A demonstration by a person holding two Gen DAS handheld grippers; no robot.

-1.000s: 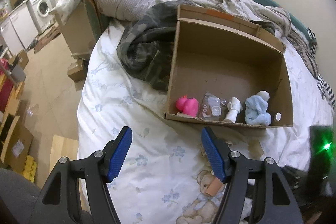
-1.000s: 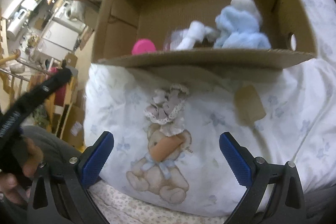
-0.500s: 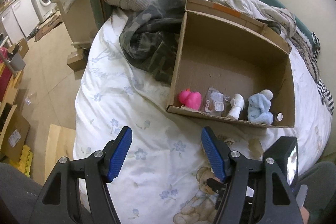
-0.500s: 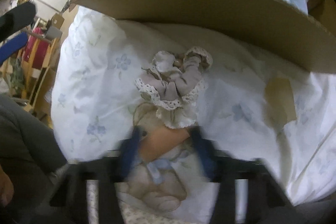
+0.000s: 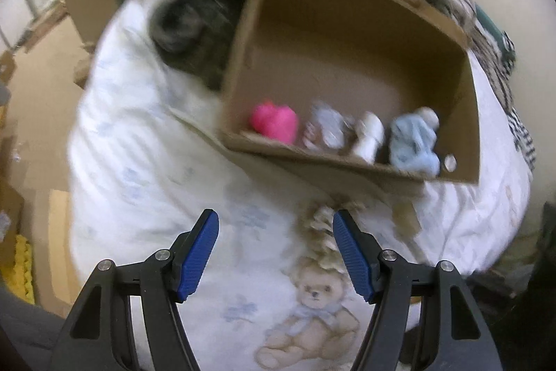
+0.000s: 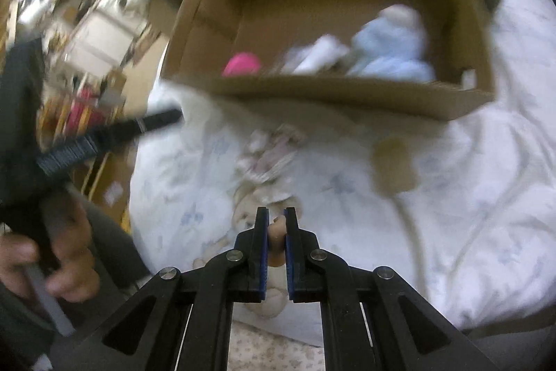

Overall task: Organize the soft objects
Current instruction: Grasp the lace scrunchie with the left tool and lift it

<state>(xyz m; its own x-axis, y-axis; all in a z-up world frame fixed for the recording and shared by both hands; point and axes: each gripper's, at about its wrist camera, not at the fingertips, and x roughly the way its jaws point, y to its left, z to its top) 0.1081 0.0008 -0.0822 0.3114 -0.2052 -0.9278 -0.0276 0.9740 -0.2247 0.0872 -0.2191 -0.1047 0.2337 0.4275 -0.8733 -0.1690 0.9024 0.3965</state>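
Bed (image 5: 146, 162) w/ box (image 5: 462, 113) on it. Right tongs (image 6: 276, 228) nearly closed on small tan piece (image 6: 277, 231), prob. light & squashy, pinched mid-body, held low over sheet. Frilly cloth (image 6: 267, 152) lies near box front. Left tongs (image 5: 275, 252) wide open, empty, pointing toward box.

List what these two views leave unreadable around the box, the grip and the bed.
- Right wrist view: the peach piece in the right tool is mostly covered by the fingers; what it is cannot be told.
- Both views: motion blur smears the clear packet in the box; contents unreadable.
- Left wrist view: the frilly cloth is partly behind the open left tool.
- Right wrist view: tan patch on the sheet, blurred, unidentifiable.
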